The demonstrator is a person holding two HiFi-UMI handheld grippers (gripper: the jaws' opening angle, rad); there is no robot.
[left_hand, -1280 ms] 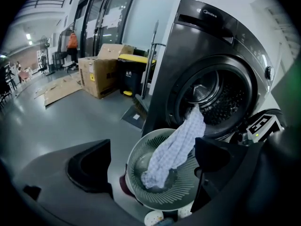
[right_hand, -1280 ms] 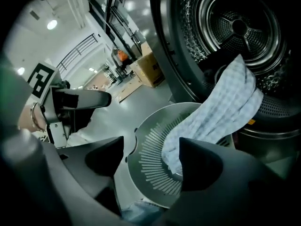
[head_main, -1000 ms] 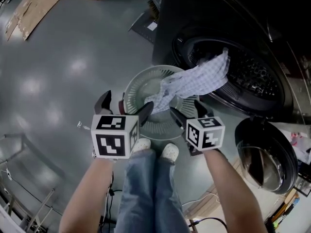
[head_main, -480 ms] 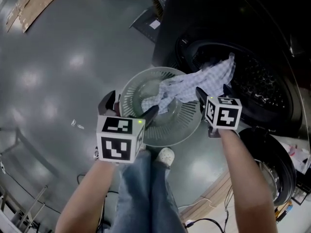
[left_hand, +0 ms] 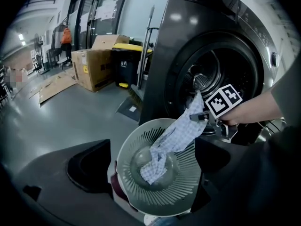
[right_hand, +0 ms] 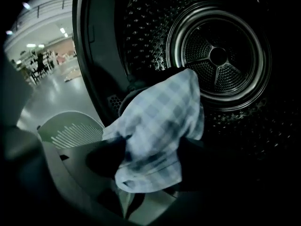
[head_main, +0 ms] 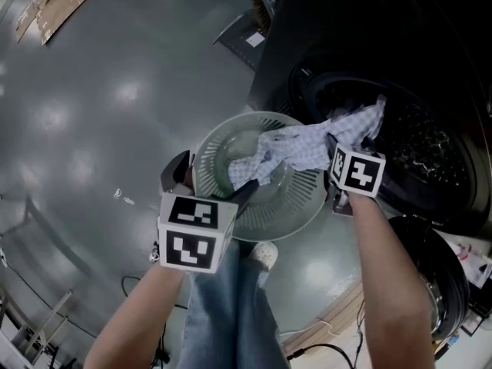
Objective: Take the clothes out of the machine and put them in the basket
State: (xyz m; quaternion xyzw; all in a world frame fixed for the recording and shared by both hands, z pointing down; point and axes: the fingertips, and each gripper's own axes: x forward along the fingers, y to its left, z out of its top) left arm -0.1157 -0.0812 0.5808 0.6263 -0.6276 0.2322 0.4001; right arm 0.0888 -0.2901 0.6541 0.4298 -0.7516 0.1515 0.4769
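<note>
Checked cloth hangs from machine drum into basket.
Dark machine [head_main: 430, 68] stands with its door open, just behind the round slotted basket [head_main: 301, 206] on the floor. 1 cloth [head_main: 307, 141] runs from the drum lip over the basket rim, its lower end bunched in the basket's middle. Right gripper [right_hand: 153, 149] is at the drum mouth, jaws just closing, pads pressed on the cloth's upper end. Left gripper [head_main: 214, 177] has its jaws apart and empty, 1 on either side of the basket's near rim.
</note>
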